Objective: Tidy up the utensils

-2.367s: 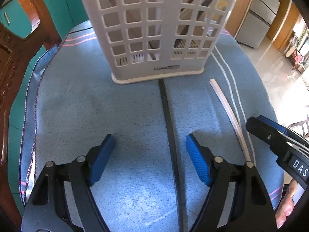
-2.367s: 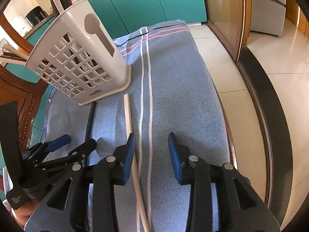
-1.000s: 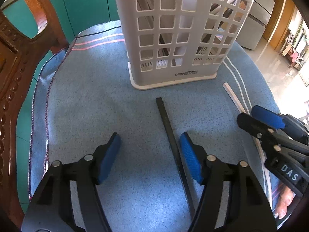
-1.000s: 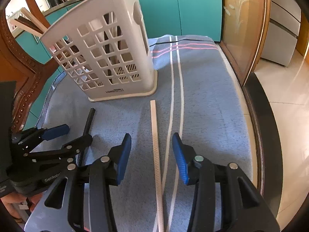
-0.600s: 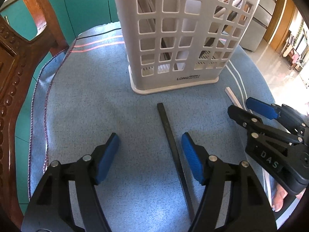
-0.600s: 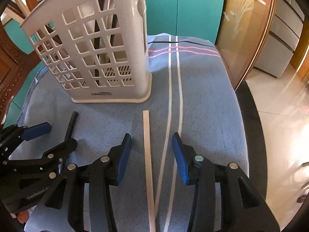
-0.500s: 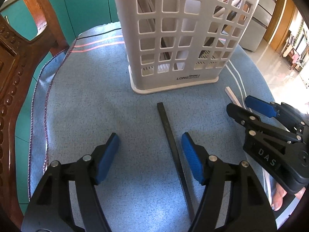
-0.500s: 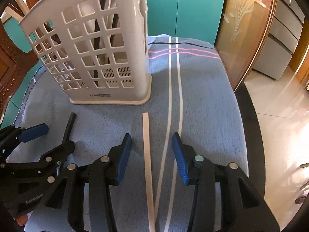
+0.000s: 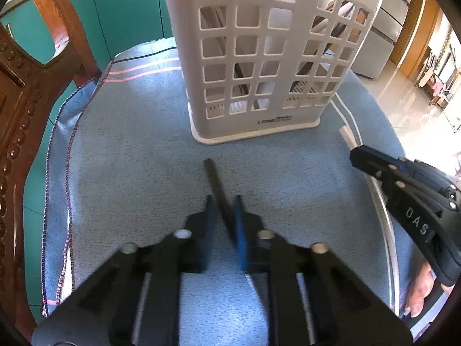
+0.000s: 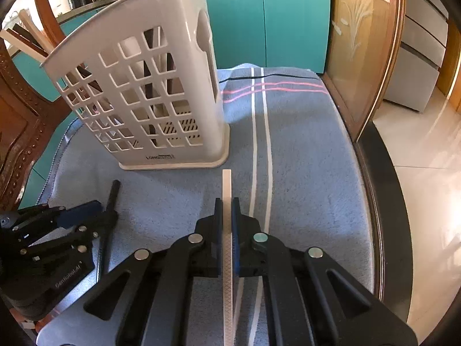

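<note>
Two grasps at once: left gripper [image 9: 224, 210] clamps the black chopstick [image 9: 214, 177], right gripper [image 10: 227, 216] clamps the white chopstick [image 10: 226, 190], both sticks lying flat on the blue towel [image 10: 302, 150]. Next, likely: lift, tip upright, drop into the white utensil caddy [image 10: 149, 98] just ahead.

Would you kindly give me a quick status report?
Left gripper shut on black stick. Right gripper shut on white stick. Both sticks on towel; basket ahead, path clear.
</note>
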The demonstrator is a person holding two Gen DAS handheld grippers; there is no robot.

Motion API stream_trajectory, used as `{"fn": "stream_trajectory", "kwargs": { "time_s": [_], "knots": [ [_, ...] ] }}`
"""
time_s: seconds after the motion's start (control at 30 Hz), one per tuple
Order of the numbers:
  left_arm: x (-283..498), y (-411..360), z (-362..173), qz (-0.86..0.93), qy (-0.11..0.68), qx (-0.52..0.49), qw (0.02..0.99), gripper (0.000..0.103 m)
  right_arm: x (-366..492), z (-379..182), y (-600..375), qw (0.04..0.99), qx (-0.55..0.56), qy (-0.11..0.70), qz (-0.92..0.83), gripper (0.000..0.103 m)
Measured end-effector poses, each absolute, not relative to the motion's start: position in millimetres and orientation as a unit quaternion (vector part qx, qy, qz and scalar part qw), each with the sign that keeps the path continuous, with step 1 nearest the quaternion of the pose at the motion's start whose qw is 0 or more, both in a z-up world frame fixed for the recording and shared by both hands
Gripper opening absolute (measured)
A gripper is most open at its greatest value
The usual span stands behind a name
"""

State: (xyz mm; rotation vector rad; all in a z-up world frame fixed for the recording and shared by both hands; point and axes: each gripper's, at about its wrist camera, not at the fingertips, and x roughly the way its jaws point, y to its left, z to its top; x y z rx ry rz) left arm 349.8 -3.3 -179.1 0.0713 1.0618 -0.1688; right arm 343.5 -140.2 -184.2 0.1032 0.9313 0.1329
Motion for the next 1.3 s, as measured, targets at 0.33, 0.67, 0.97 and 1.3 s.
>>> {"fn": "stream_trajectory", "kwargs": {
  "time_s": [0.33, 0.67, 0.97, 1.3],
  "knots": [
    [350, -6, -178, -0.085, 0.505, 0.043, 0.858, 0.007, 343, -191, -137, 0.881, 0.048, 0.467, 0.063, 0.013],
    [344, -15, -178, -0.081, 0.504, 0.056, 0.858, 0.008, 334, -197, -115, 0.884, -0.028, 0.465, 0.05, 0.023],
    [322, -24, -151, -0.079, 0.482, 0.062, 0.87, 0.007, 320, -181, -110, 0.893, -0.003, 0.443, 0.076, 0.006],
    [276, -33, -79, -0.096, 0.402, 0.058, 0.909, 0.007, 263, -103, -148, 0.931, 0.089, 0.338, 0.11, 0.006]
  ]
}}
